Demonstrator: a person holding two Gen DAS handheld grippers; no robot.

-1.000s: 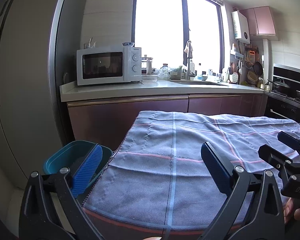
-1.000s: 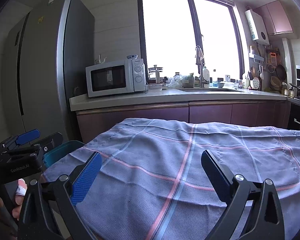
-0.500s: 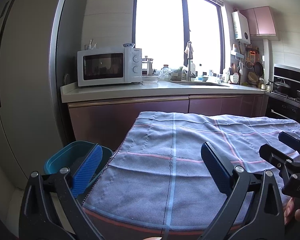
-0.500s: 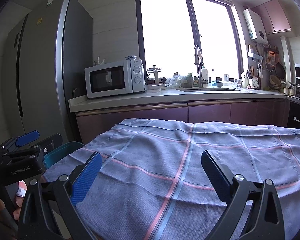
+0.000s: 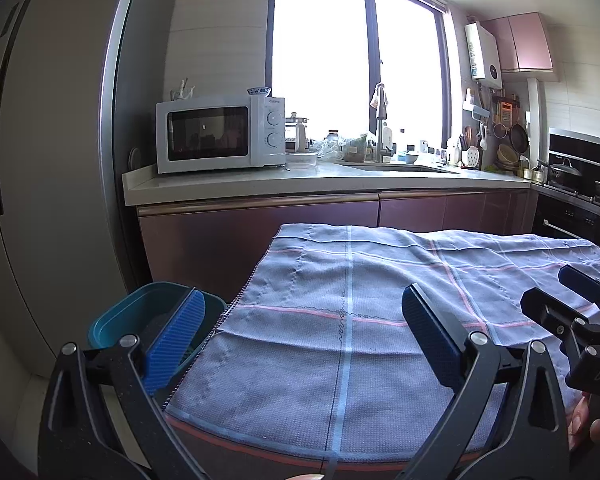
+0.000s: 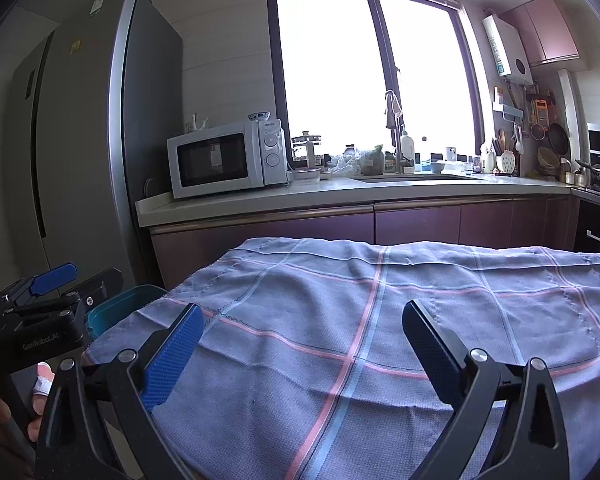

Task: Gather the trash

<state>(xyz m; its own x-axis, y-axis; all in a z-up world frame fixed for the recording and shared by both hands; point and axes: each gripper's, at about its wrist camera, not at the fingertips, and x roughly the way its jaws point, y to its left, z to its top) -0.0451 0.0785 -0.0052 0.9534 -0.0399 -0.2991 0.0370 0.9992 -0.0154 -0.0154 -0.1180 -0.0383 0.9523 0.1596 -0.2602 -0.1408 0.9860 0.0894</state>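
No piece of trash shows on the blue-grey checked cloth [image 5: 340, 300] that covers the table [image 6: 380, 320]. A teal bin [image 5: 140, 312] stands on the floor by the table's left edge; its rim also peeks out in the right wrist view as the teal bin [image 6: 116, 308]. My left gripper [image 5: 300, 336] hangs open over the table's near left corner, nothing between its blue pads. My right gripper [image 6: 300, 344] is open above the cloth, also holding nothing. Each gripper appears at the edge of the other's view: the right gripper [image 5: 556, 292] and the left gripper [image 6: 80, 276].
A tall grey fridge [image 5: 60, 160] stands left of the bin. Behind the table runs a counter [image 5: 300, 184] with a white microwave [image 5: 220, 134], a sink and clutter by the window. An oven and stove [image 5: 580, 196] sit at the right. A hand [image 6: 40, 384] holds the left gripper.
Both views have shifted very slightly; the grippers stay open and hold nothing, and the cloth and bin have not moved.
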